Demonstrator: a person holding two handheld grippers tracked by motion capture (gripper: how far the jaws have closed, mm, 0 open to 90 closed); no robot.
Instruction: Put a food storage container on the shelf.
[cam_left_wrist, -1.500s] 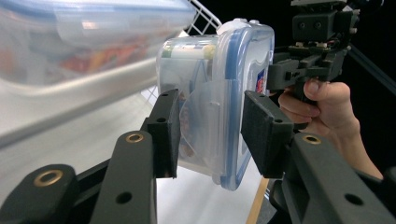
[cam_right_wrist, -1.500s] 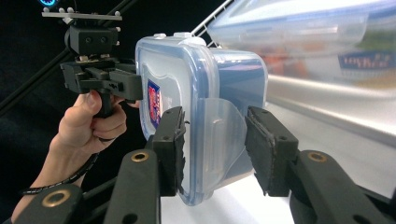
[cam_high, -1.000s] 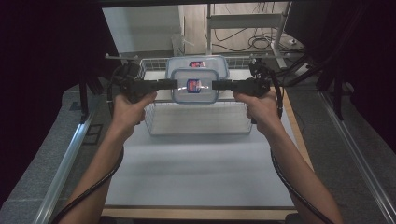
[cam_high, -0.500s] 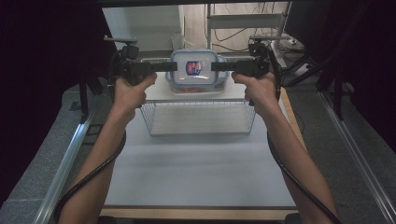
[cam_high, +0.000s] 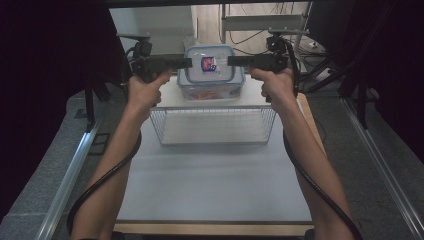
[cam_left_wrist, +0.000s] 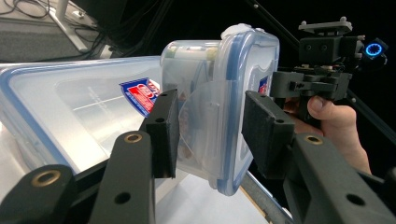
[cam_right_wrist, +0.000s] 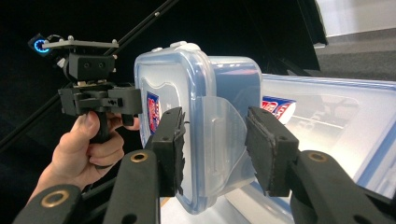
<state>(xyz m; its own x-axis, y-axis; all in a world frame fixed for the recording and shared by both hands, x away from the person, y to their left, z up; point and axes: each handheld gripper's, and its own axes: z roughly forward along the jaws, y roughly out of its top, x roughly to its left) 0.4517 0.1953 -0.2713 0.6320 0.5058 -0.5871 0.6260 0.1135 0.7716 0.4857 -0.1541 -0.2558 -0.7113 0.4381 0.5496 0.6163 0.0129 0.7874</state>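
A small clear box with a blue-rimmed lid and a red-and-blue label (cam_high: 209, 63) hangs between my two grippers. My left gripper (cam_high: 190, 62) is shut on its left latch flap, and my right gripper (cam_high: 230, 60) is shut on the right one. In the left gripper view the jaws (cam_left_wrist: 210, 126) pinch the flap and lid rim of the small box (cam_left_wrist: 210, 70). The right gripper (cam_right_wrist: 215, 140) clamps the opposite flap of the box (cam_right_wrist: 168, 79). Just under it sits a larger clear box with the same label (cam_high: 210, 87), whose lid also shows in both gripper views (cam_left_wrist: 70, 112) (cam_right_wrist: 336, 116).
An empty wire basket (cam_high: 165, 132) stands on the white table top (cam_high: 210, 185), nearer than the large box. Metal rails run along both table sides. Desk legs and cables lie beyond the far edge. A cable trails from each gripper along the forearms.
Both grippers carried the small box away from above the basket's far rim, farther out and higher, to above the large box's lid. The hands spread slightly and stayed level.
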